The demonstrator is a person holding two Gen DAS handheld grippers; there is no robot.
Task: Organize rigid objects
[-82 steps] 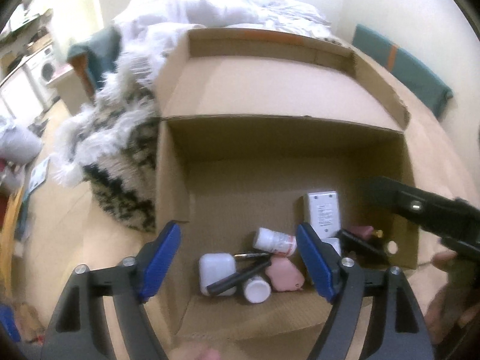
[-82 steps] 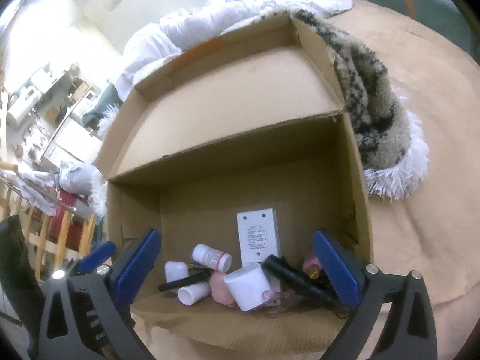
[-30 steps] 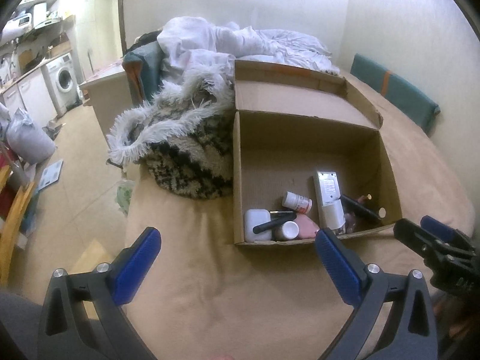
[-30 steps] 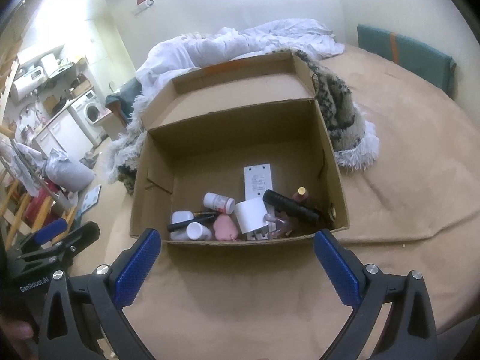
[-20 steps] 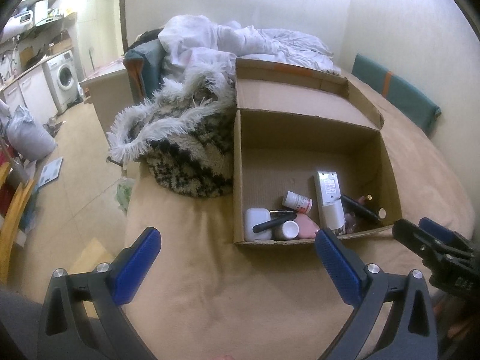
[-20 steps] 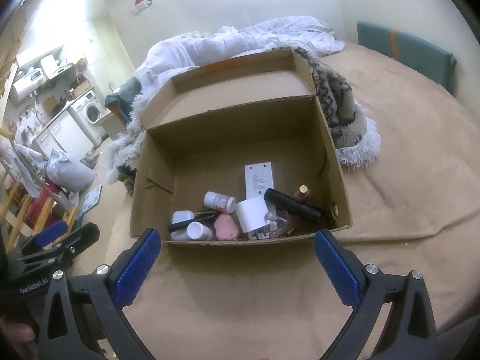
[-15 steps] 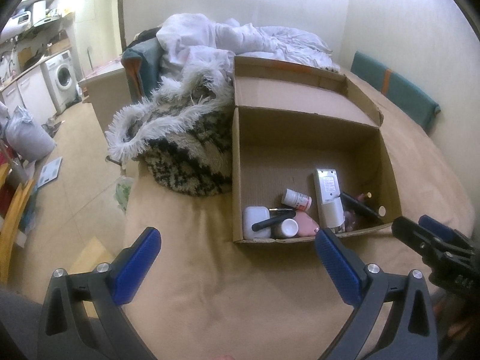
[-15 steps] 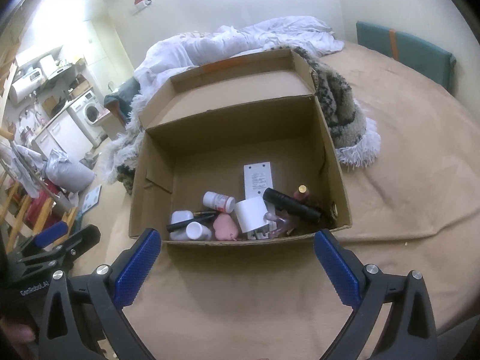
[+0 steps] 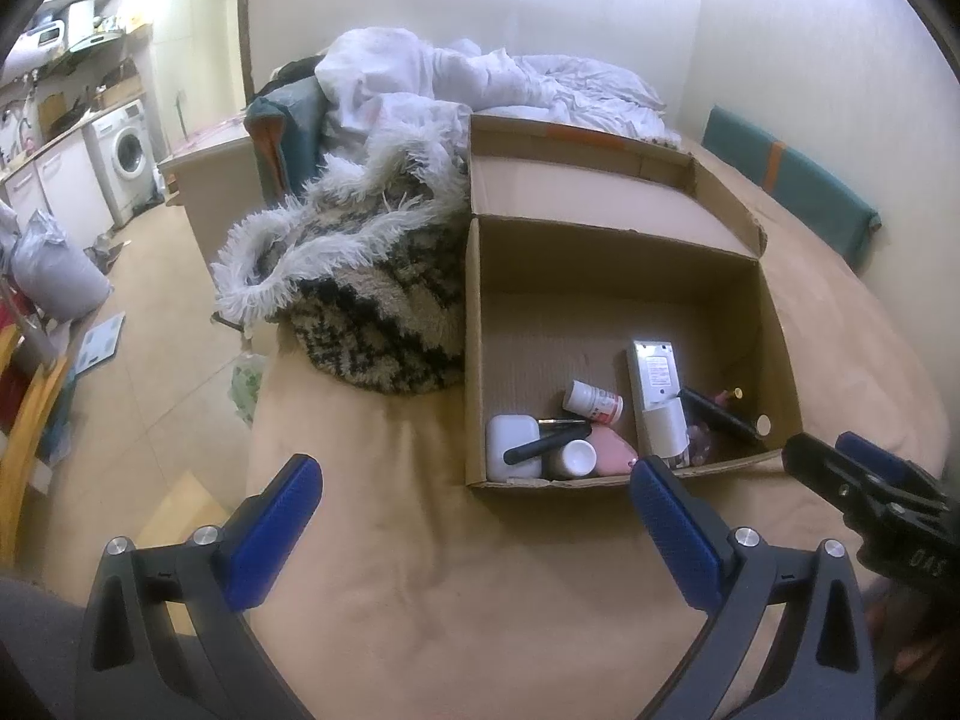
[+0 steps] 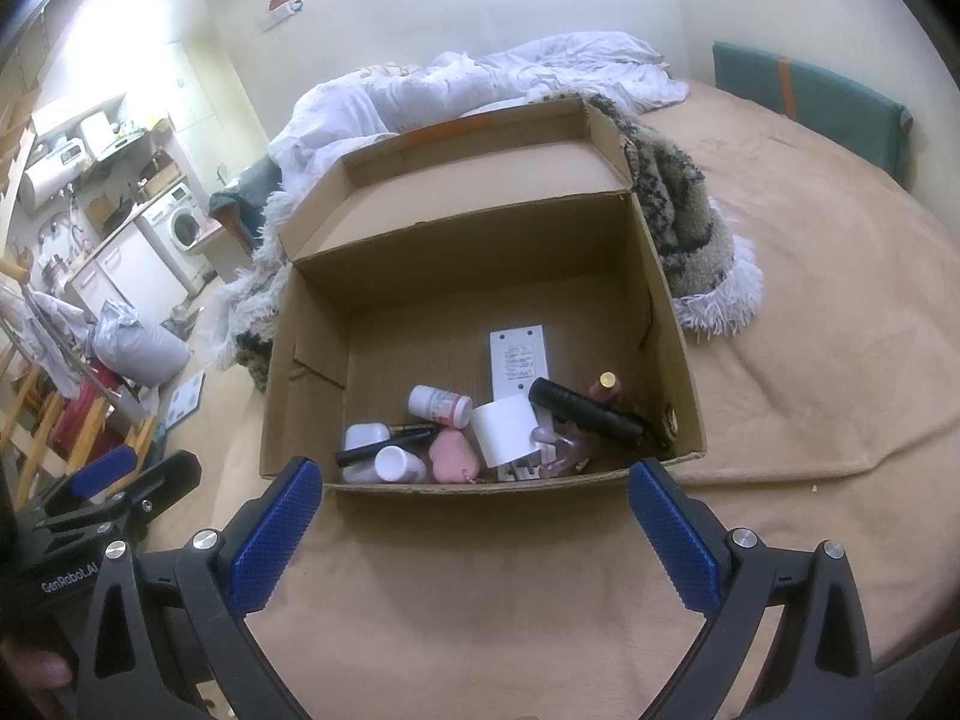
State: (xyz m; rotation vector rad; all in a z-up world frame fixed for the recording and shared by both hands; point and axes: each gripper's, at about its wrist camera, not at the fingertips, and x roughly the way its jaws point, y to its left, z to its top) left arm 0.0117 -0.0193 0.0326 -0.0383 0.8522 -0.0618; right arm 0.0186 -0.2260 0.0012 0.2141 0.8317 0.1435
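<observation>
Box: an open cardboard box (image 10: 660, 324) sits on a tan bedcover (image 10: 810, 312), its lid flap folded back on the far side, its near wall just ahead of both grippers.
Contents: all gathered along the near wall.
White remote (image 10: 519, 357): flat on the floor of the box, long axis running from near wall to far wall.
Black tube (image 10: 591, 411): lies slantwise, one end toward the near right corner.
White pill bottle (image 10: 439, 404): on its side, long axis crosswise.
Black pen (image 10: 384, 447): crosswise, resting over a white case (image 10: 365, 435).
Other pieces: a pink lump (image 10: 454, 456), a white cylinder (image 10: 503, 429), a gold-capped bottle (image 10: 606, 387).
Left gripper (image 9: 474, 531): jaws spread wide, empty, above the bedcover short of the box's near left corner.
Right gripper (image 10: 474, 516): jaws spread wide, empty, bracketing the near wall from above the bedcover.
Surroundings: a shaggy black-and-cream throw (image 9: 384, 312) presses against the box's left wall; white bedding (image 10: 480, 84) is heaped behind; a teal cushion (image 10: 810, 96) stands by the wall.
</observation>
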